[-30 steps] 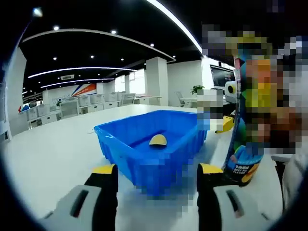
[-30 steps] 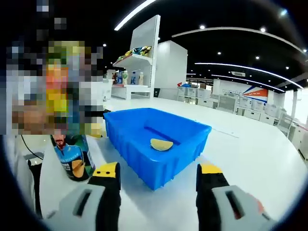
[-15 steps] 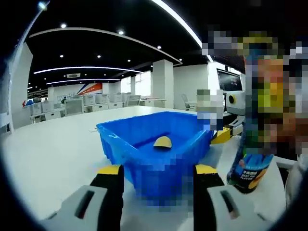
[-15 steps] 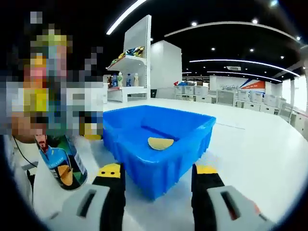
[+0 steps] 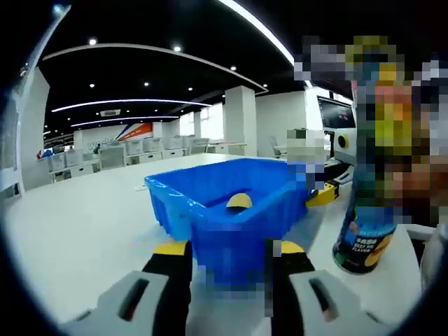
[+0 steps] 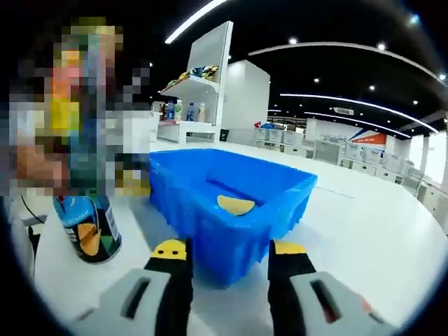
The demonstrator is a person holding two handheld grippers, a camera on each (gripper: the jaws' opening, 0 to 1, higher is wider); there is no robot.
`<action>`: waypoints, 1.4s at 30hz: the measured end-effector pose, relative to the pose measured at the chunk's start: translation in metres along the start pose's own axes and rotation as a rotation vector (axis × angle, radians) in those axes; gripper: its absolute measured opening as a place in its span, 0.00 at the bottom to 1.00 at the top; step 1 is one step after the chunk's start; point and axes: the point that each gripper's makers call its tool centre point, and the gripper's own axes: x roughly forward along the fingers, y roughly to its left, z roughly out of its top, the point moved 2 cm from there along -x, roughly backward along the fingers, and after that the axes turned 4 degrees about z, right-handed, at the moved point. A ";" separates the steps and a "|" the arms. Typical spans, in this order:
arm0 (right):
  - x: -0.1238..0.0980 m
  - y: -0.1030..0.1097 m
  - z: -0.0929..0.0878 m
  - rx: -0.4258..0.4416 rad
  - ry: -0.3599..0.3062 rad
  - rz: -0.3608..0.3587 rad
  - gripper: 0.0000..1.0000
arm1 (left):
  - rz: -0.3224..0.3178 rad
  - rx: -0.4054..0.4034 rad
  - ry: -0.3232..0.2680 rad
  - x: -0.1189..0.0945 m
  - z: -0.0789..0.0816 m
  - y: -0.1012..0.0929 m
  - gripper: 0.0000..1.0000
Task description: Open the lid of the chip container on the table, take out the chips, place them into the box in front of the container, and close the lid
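Note:
A blue plastic box stands on the white table, with one yellow chip lying inside it. To its right stands the tall chip can, its upper part blurred out. My left gripper is open just before the box's near corner, holding nothing. In the right gripper view the same box and chip sit ahead, and the can is at the left. My right gripper hovers open in front of the box's near wall, holding nothing.
A yellow and black device lies behind the box beside the can. Shelves with goods and office desks stand far back. Bare white table stretches to the right of the box.
Both grippers' jaws have drawn closer together over the last second. Both cameras have edged nearer to the box. The chip and can stay where they were.

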 end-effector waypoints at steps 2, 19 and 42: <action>0.000 -0.001 0.000 0.007 -0.004 0.001 0.40 | 0.001 -0.005 0.001 -0.001 0.000 -0.001 0.41; 0.002 -0.005 -0.004 -0.013 -0.008 0.008 0.34 | 0.018 0.007 0.004 -0.005 0.000 -0.005 0.37; 0.003 -0.011 0.015 -0.095 -0.018 -0.012 0.33 | 0.022 0.054 -0.011 -0.003 0.016 0.003 0.37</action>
